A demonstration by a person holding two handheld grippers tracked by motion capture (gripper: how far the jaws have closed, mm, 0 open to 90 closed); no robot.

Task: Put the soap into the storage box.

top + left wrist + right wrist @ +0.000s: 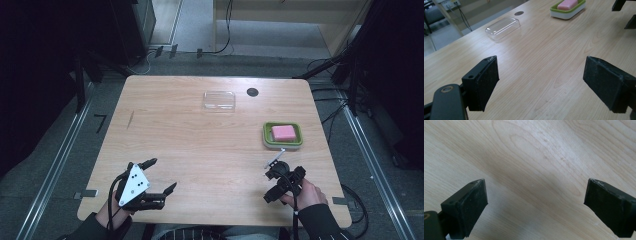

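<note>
High view: your right claw (pixel 272 170), wide open and empty like the left claw (pixel 162 175), sits nearest the soap dish (pixel 283 135) at 12 o'clock.

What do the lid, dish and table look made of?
Lid: clear glossy plastic, apparently; the wood shows through it. Dish: green-and-white, smooth, likely plastic, holding a matte pink bar, perhaps soap. Table: pale wood or laminate; grain visible, which one unclear.
</note>
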